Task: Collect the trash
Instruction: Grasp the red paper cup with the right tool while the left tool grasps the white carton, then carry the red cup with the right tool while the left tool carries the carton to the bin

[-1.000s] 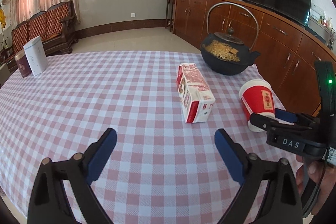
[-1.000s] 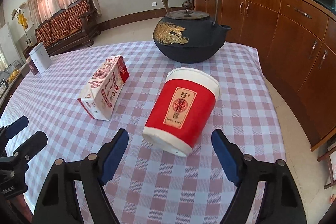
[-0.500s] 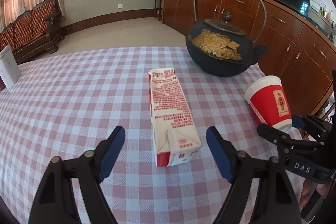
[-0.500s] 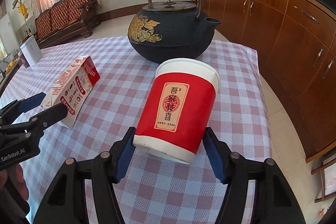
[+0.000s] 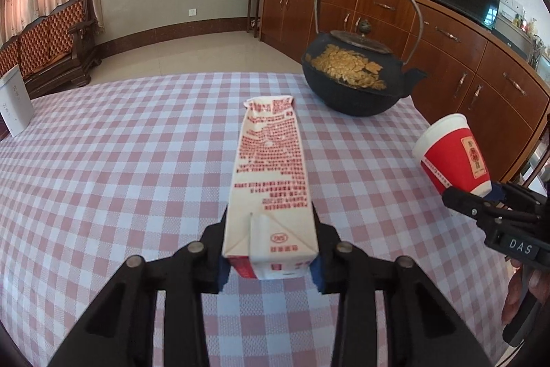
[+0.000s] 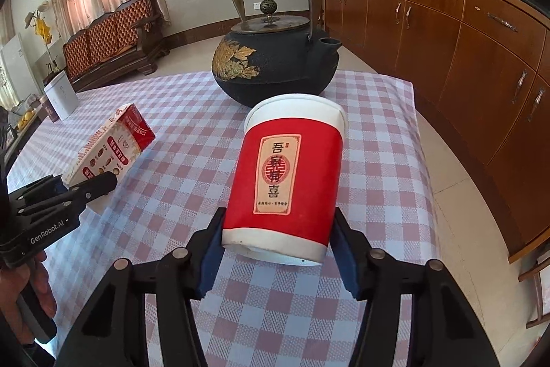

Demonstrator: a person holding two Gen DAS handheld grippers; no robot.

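A white and red milk carton (image 5: 271,181) lies lengthwise between my left gripper's (image 5: 270,267) blue pads, which press its near end; the carton's far end looks lifted off the checked tablecloth (image 5: 120,160). My right gripper (image 6: 278,260) is shut on the base of a red paper cup (image 6: 292,174) with a white rim, held tilted above the cloth. The cup (image 5: 453,157) and right gripper show at the right of the left wrist view; the carton (image 6: 110,150) and left gripper (image 6: 79,191) show at the left of the right wrist view.
A black iron teapot (image 5: 357,78) with gold leaves and a tall handle stands at the table's far right. A white box (image 5: 13,105) stands at the far left edge. Wooden cabinets (image 6: 464,40) run along the right; a sofa (image 5: 51,47) is behind.
Both grippers moved forward and closed: the left onto the carton, the right onto the cup. Both objects now sit raised from the cloth.
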